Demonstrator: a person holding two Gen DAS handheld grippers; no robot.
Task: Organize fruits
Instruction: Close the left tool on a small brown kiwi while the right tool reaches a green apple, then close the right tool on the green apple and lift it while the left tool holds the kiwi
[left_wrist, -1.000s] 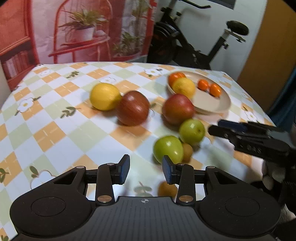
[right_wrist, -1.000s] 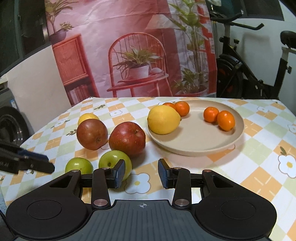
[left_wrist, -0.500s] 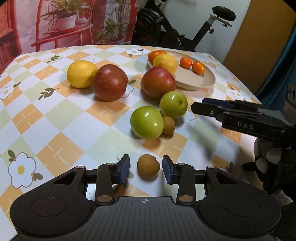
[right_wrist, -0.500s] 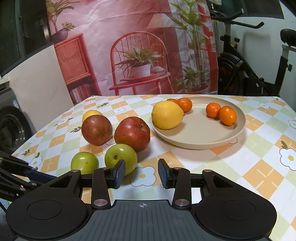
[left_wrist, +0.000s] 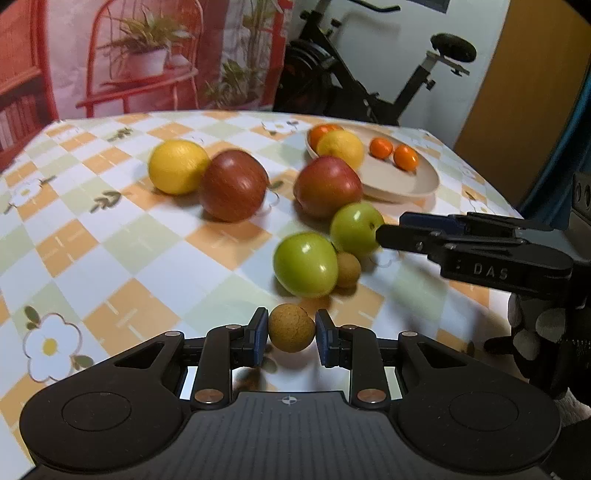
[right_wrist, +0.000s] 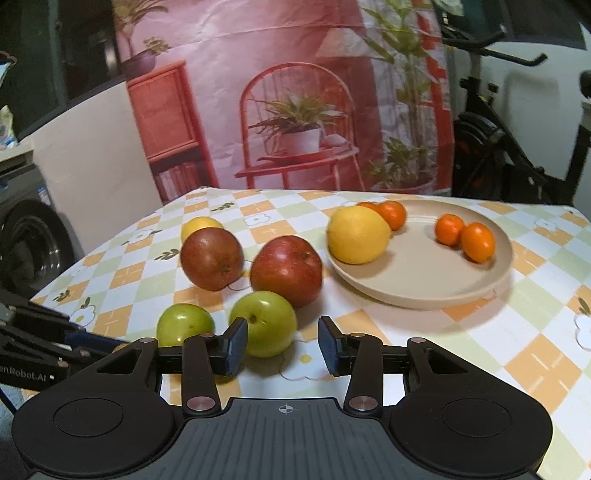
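Since half a second ago, left gripper (left_wrist: 291, 336) is closing on the small round tan fruit (left_wrist: 290, 332), nearest of all to the beige round plate (left_wrist: 424, 183); its pads are barely touching, risking rollout. Right gripper (right_wrist: 282, 344) is hovering unclenched beside the green apple (right_wrist: 266, 322), nearer the plate.

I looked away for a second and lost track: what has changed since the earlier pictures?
The left claw came down around the small brown fruit, which now sits between its pads; a firm grip can't be confirmed. The right claw moved in beside the green apple, still open. The fruits and plate stayed put.
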